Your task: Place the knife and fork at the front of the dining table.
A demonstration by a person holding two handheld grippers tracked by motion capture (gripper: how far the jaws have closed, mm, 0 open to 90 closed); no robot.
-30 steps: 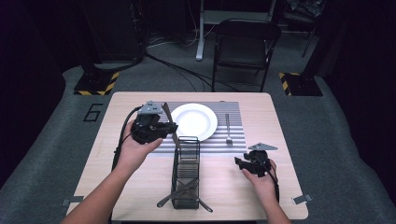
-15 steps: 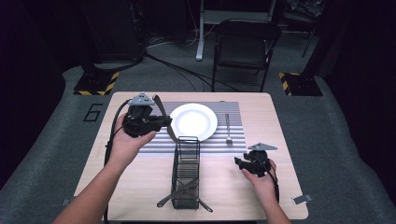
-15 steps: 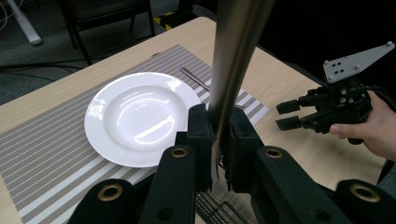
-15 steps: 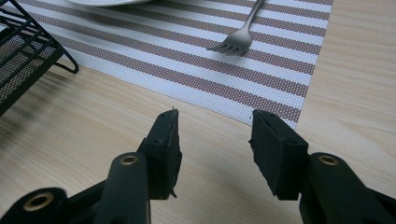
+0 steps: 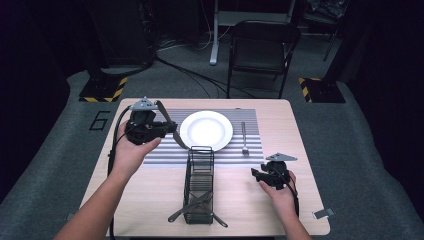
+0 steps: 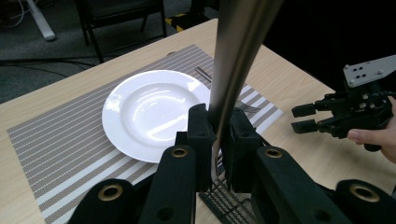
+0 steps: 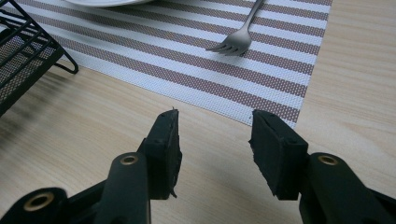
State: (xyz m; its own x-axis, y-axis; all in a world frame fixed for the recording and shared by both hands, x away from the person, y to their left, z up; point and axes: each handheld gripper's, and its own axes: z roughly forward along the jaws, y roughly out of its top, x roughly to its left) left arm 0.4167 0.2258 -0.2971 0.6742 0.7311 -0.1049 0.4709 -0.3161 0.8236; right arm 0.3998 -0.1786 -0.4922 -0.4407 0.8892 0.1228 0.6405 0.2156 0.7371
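Observation:
My left gripper (image 5: 167,127) hovers over the left end of the striped placemat (image 5: 165,155), shut on a long metal utensil (image 5: 178,139) that slants down toward the white plate (image 5: 206,129). In the left gripper view the pads (image 6: 201,135) clamp the utensil's shiny shaft (image 6: 238,56), with the plate (image 6: 149,107) beyond. A fork (image 5: 244,137) lies on the mat right of the plate. My right gripper (image 5: 257,175) rests low over the bare wood at the right, open and holding nothing (image 7: 215,135), with the fork's tines (image 7: 236,44) ahead of it.
A black wire caddy (image 5: 199,185) stands in the middle near the front edge, with utensils (image 5: 190,209) poking out of its near end. Its corner (image 7: 23,51) lies left of my right gripper. A folding chair (image 5: 262,47) stands beyond the table.
My left hand has carried the utensil leftward and a little up, away from the plate's edge. The right hand has stayed put.

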